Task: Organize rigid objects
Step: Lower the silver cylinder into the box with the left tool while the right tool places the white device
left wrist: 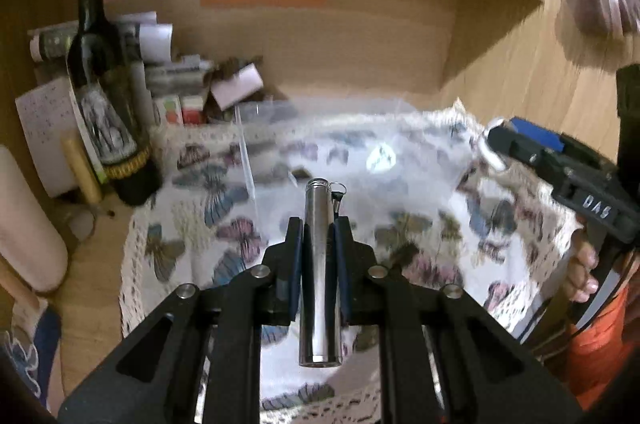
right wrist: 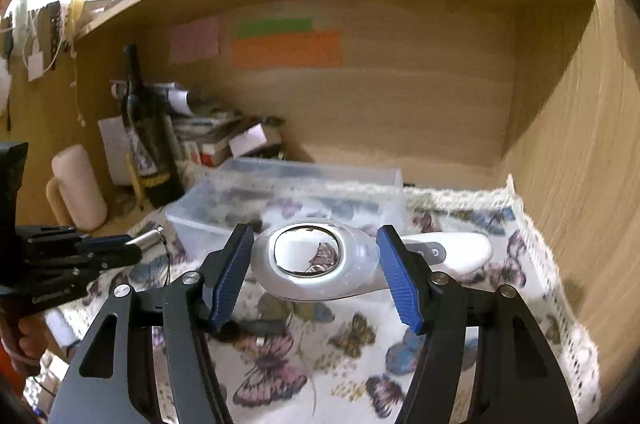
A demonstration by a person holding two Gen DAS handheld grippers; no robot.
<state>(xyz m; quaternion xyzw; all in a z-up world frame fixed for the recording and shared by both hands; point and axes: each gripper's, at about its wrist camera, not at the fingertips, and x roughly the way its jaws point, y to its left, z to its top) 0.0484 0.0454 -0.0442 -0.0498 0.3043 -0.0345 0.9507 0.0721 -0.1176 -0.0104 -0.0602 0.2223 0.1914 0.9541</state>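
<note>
My left gripper [left wrist: 318,224] is shut on a silver metal flashlight [left wrist: 320,272], held lengthwise between the pads above the butterfly cloth [left wrist: 224,224]. It also shows in the right wrist view [right wrist: 148,240], at the left. My right gripper [right wrist: 316,256] is open, its blue pads on either side of a white handheld device with a mirrored oval head [right wrist: 316,260] lying on the cloth. A clear plastic box [right wrist: 288,192] stands just behind the device. The right gripper shows at the right of the left wrist view [left wrist: 520,148].
A dark wine bottle [left wrist: 104,96] stands at the back left beside stacked papers and small boxes [left wrist: 188,84]. A pink mug [right wrist: 76,184] sits left of it. Wooden alcove walls [right wrist: 560,144] close in behind and to the right. A small dark object [right wrist: 256,328] lies on the cloth.
</note>
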